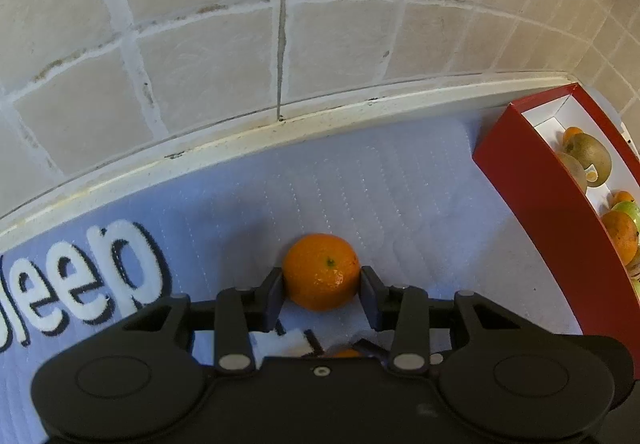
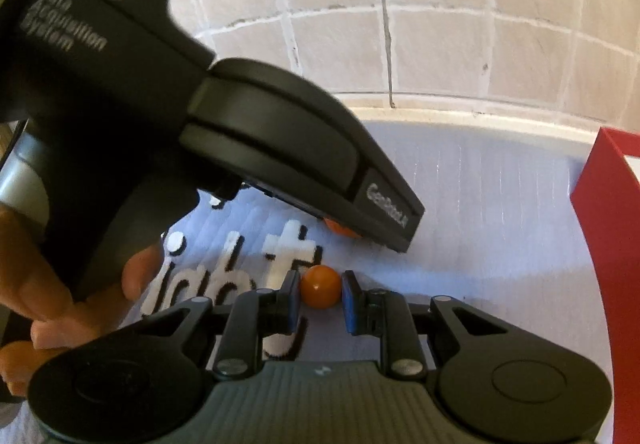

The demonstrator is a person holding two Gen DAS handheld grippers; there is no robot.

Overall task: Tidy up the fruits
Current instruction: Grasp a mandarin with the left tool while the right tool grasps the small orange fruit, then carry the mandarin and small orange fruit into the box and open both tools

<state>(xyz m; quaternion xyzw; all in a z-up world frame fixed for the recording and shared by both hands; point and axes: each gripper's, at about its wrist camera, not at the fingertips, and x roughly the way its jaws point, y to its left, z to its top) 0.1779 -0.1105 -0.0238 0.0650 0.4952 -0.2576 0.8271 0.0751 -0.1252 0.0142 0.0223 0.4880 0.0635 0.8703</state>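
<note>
Several fruits already sit in the red box (image 1: 536,203) I can see from the left wrist: two brownish-green kiwis (image 1: 592,157) toward its far end, then an orange (image 1: 618,236) and something pale green nearer me, all on the white lining. Left of that box, on the pale blue mat (image 1: 400,195) covering the bench, my left tongs (image 1: 322,284) are clenched on a mandarin (image 1: 321,271), both pads pressed against its sides. It is bright orange, slightly flattened, with a dark stem dot on top and a glossy dimpled skin. My right tongs (image 2: 320,294) are clamped on a much smaller orange fruit (image 2: 320,286), smooth, round and shiny, resting on the mat over its white lettering, also left of the box (image 2: 604,187). The left device (image 2: 224,131) looms over it, gripped by a hand (image 2: 48,268).
</note>
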